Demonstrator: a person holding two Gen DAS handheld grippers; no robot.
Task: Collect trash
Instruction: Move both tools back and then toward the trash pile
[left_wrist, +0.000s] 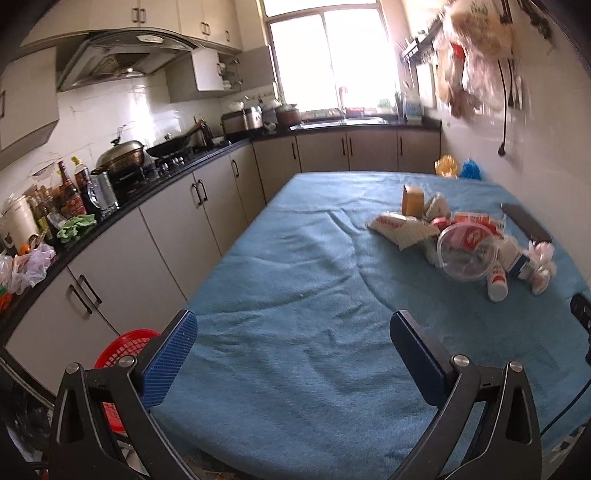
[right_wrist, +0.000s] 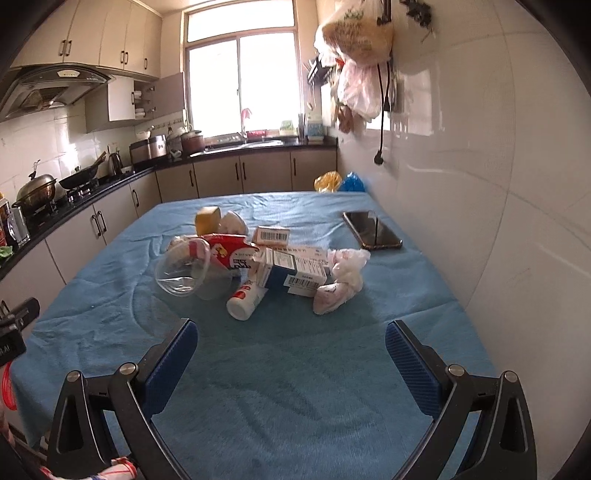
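Our left hand-held gripper (left_wrist: 293, 328) and right hand-held gripper (right_wrist: 291, 336) hover released over the blue surface (right_wrist: 280, 387). Ahead lies the trash pile (right_wrist: 266, 262): an empty clear plastic cup (right_wrist: 183, 273), a white bottle (right_wrist: 245, 301), barcoded cartons (right_wrist: 295, 271) (print unreadable).

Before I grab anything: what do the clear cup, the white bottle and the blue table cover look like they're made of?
Clear cup: thin transparent plastic, glossy; the cloth shows through it.
White bottle: opaque plastic by the look, smooth with a soft sheen and a red label.
Blue table cover: fabric, matte and slightly fuzzy like towelling, with creases and folds.
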